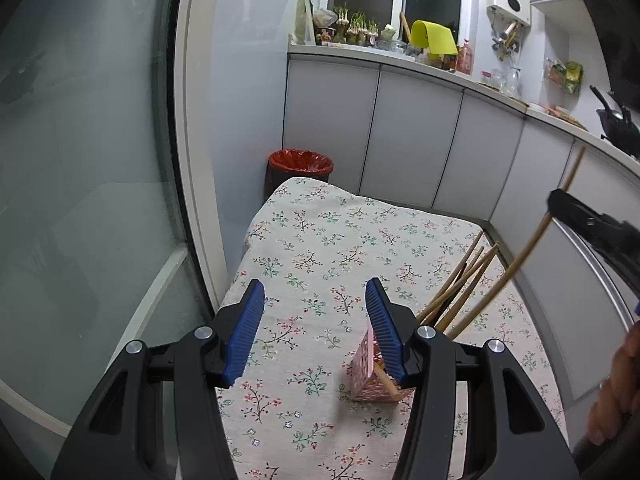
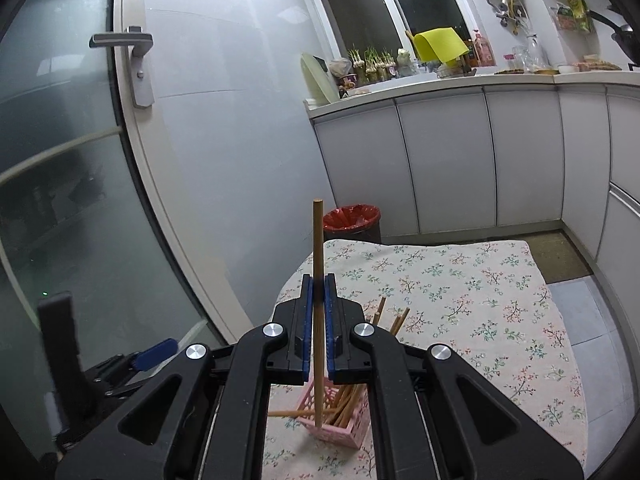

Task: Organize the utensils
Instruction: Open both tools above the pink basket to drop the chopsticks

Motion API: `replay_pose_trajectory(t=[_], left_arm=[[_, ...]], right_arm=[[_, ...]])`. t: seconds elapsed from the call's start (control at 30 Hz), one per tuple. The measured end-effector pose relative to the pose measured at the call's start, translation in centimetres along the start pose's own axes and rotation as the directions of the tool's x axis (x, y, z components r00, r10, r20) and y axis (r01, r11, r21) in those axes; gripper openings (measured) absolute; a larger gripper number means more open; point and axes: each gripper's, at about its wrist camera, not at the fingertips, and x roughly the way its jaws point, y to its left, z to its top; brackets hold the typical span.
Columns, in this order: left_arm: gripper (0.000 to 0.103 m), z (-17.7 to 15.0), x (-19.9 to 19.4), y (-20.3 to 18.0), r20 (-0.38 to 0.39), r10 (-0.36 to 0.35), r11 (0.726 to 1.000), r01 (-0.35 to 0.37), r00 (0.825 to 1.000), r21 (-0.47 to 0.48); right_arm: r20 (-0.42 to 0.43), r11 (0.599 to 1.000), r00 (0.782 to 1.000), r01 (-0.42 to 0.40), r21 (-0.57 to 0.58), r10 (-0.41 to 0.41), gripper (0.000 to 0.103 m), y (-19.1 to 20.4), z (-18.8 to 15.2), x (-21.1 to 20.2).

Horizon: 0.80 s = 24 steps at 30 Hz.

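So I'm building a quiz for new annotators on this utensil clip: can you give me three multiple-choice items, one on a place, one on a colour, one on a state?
1. Where does the pink holder stand?
A. on the flowered tablecloth
B. on the kitchen counter
C. on the floor by the bin

2. What colour is the liner in the bin beyond the table?
A. yellow
B. red
C. blue

3. What is the right gripper doing?
A. standing open and empty
B. clamped on the holder's rim
C. shut on one chopstick

Answers:
1. A, the holder sits on the flowered tablecloth just under the gripper.
2. B, the liner shows red over the bin's dark rim.
3. C, its blue pads pinch a single upright chopstick above the holder.
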Motion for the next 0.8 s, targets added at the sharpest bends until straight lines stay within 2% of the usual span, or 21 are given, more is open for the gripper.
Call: replay_pose_trajectory(t=[0.27, 0.33, 0.4, 0.57, 0.7, 0.8], left_arm=[[0.053, -0.1, 0.2, 0.9, -0.014, 0.001, 1.0, -0.001, 1.0, -0.021], [0.056, -0.1, 0.3, 1.0, -0.022, -0.002, 1.0, 0.001, 1.0, -0.029], [0.059, -0.1, 0.3, 1.1, -0.024, -0.004, 0.999, 0.004, 1.0, -0.035], [0.067, -0.2, -0.2, 0.6, -0.026, 0.005, 1.0, -0.005, 1.0, -0.024], [0.073, -0.2, -1.4, -0.5, -0.039, -0.009, 1.0, 0.008, 0.999, -0.029], [0.083, -0.4, -3.5, -2.1, -0.001, 0.007, 1.0, -0.007, 1.0, 0.0]], right_arm=[[-0.016, 1.0, 1.0, 0.024, -0.013, -0.025, 0.005, 0.3, -2.1, 3.0], [-0.027, 0.999, 0.999, 0.029, -0.018, -0.029, 0.011, 0.4, -2.6, 3.4], [-0.031, 1.0, 0.999, 0.026, 0.002, -0.026, 0.033, 0.1, -2.7, 3.4], [-0.009, 0.999, 1.0, 0.028, 0.039, -0.028, 0.036, -1.0, -1.7, 1.3], [-0.028, 0.996, 0.997, 0.07, 0.053, -0.069, 0.046, -2.7, -0.8, -1.0], [-0.057, 0.992, 0.992, 0.12, 0.044, -0.117, 0.054, -3.9, -0.6, -2.8]])
